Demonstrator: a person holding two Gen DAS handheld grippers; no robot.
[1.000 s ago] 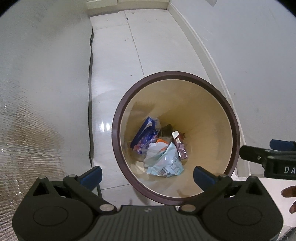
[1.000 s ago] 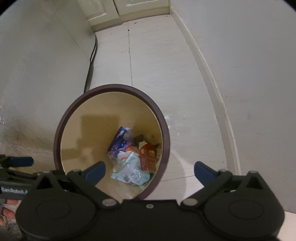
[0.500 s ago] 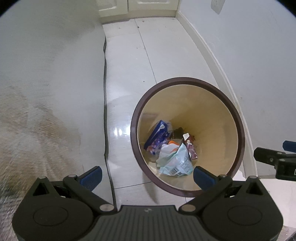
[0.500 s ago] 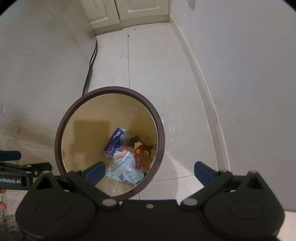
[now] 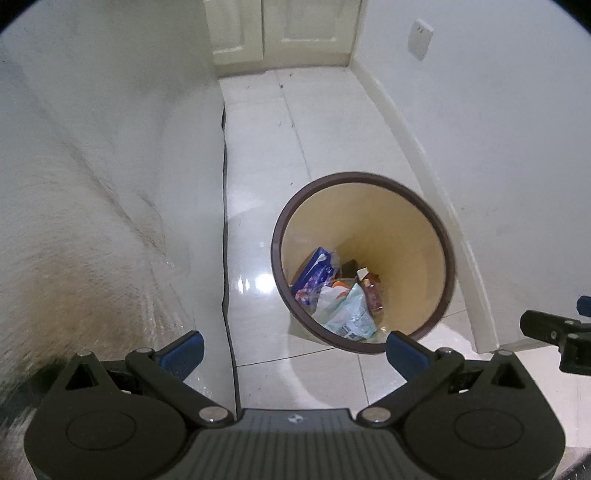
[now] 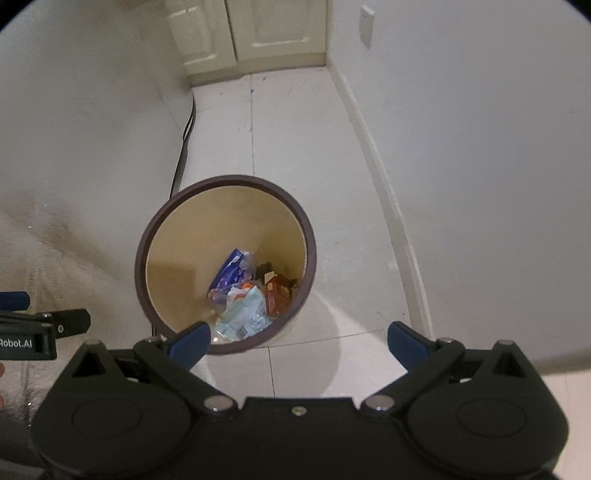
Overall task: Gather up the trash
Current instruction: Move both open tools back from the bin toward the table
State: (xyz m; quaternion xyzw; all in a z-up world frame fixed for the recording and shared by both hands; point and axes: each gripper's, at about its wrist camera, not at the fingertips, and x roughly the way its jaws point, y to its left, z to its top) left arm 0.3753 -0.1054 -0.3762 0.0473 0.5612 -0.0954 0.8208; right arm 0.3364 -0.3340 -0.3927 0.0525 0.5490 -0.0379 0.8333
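Observation:
A round trash bin [image 5: 448, 258] with a dark brown rim and tan inside stands on the white tiled floor; it also shows in the right wrist view [image 6: 310, 251]. Inside lie several wrappers: a blue packet [image 5: 314, 271], a pale teal bag [image 5: 351, 314], and a brown-red packet [image 6: 279, 293]. My left gripper [image 5: 293, 349] is open and empty, high above the bin's near edge. My right gripper [image 6: 299, 341] is open and empty, above and to the right of the bin.
A white wall with a skirting board [image 5: 436, 177] runs along the right. A pale textured surface [image 5: 92, 221] fills the left, with a dark cable [image 5: 224, 240] along its base. Cream cabinet doors [image 6: 258, 33] close the far end.
Both grippers have risen and pulled back from the bin, so it looks smaller and lower in both views. The far doors have come into view. Both stay open.

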